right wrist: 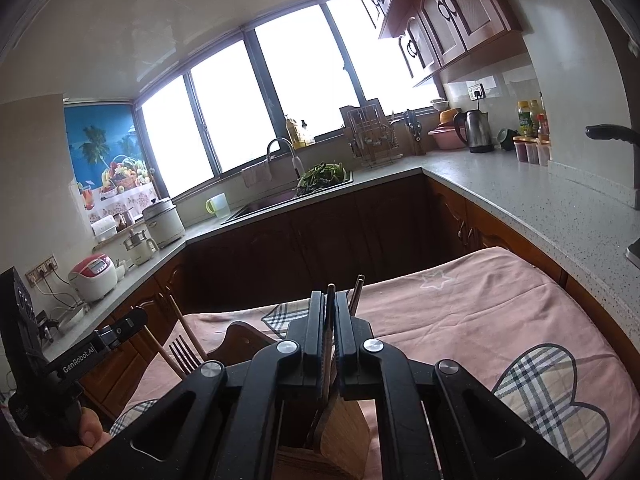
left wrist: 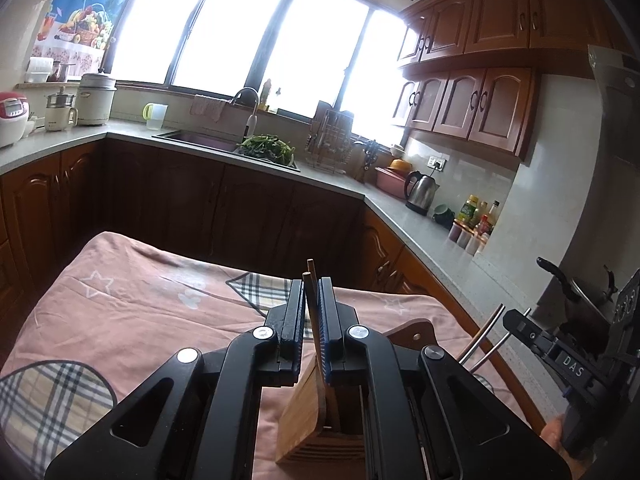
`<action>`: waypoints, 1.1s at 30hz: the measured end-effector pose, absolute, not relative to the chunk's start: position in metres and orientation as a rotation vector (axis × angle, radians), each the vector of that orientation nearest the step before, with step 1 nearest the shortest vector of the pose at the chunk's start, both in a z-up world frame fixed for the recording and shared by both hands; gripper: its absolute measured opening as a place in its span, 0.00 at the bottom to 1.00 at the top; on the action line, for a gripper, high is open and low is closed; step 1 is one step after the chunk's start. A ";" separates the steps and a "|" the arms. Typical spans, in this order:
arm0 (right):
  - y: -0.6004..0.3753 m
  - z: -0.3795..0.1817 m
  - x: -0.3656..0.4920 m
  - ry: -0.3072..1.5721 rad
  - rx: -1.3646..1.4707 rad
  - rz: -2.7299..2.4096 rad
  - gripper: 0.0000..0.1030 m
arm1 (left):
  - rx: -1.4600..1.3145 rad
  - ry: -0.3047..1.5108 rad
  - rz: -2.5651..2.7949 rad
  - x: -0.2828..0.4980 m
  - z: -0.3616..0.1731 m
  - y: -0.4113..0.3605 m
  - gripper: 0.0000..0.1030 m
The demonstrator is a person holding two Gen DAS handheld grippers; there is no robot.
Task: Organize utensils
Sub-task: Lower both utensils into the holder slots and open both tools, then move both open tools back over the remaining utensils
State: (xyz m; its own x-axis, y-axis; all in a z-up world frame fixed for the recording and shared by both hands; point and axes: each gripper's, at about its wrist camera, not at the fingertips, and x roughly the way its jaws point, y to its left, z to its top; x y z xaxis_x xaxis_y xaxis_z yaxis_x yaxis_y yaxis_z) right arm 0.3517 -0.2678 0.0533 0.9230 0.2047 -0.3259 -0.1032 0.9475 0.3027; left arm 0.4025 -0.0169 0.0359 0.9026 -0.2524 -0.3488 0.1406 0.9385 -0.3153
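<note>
Risk noted: left claw [left wrist: 310, 312] gripped thin wooden chopsticks [left wrist: 311, 292], right claw [right wrist: 329, 320] gripped a dark slim utensil handle [right wrist: 330, 300], both over the slotted bamboo holder [left wrist: 308, 412]; a tilted release could miss the slot.

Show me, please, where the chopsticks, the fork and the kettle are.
chopsticks [left wrist: 311, 300]: left wrist view, shaft between the gripper fingers.
fork [right wrist: 182, 354]: right wrist view, tines.
kettle [right wrist: 478, 130]: right wrist view, steel body.

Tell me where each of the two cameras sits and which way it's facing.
Left wrist: sits on the left gripper, shut on wooden chopsticks over a wooden holder; the right gripper shows at right.
Right wrist: sits on the right gripper, shut on a dark utensil; the left gripper and hand show at left.
Shared: both face the sink and window; pink cloth.
</note>
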 end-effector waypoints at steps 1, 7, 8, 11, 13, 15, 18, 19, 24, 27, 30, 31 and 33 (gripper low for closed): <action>-0.268 0.053 0.352 0.362 0.284 0.160 0.04 | -0.288 0.397 -0.206 0.403 0.036 -0.017 0.06; -0.269 0.052 0.354 0.368 0.278 0.155 0.05 | -0.281 0.401 -0.205 0.404 0.036 -0.017 0.06; -0.269 0.052 0.354 0.370 0.279 0.156 0.09 | -0.283 0.404 -0.207 0.404 0.037 -0.017 0.06; -0.273 0.050 0.354 0.370 0.291 0.154 0.09 | -0.302 0.407 -0.209 0.403 0.038 -0.013 0.07; -0.275 0.051 0.352 0.366 0.302 0.156 0.11 | -0.306 0.403 -0.209 0.400 0.040 -0.011 0.09; -0.277 0.053 0.348 0.360 0.311 0.153 0.26 | -0.306 0.402 -0.205 0.397 0.043 -0.009 0.28; -0.279 0.057 0.338 0.339 0.325 0.160 0.55 | -0.327 0.391 -0.174 0.386 0.047 -0.002 0.72; -0.280 0.058 0.334 0.332 0.327 0.160 0.55 | -0.337 0.385 -0.160 0.381 0.047 0.001 0.76; -0.284 0.061 0.309 0.311 0.346 0.176 0.78 | -0.356 0.418 -0.136 0.355 0.042 0.014 0.84; -0.285 0.059 0.292 0.323 0.346 0.190 0.80 | -0.345 0.483 -0.133 0.340 0.033 0.017 0.84; -0.287 0.056 0.273 0.338 0.345 0.195 0.81 | -0.325 0.541 -0.138 0.318 0.021 0.020 0.85; -0.287 0.054 0.266 0.341 0.344 0.194 0.81 | -0.319 0.559 -0.135 0.311 0.017 0.021 0.85; -0.289 0.051 0.252 0.352 0.348 0.189 0.81 | -0.317 0.596 -0.141 0.297 0.008 0.023 0.85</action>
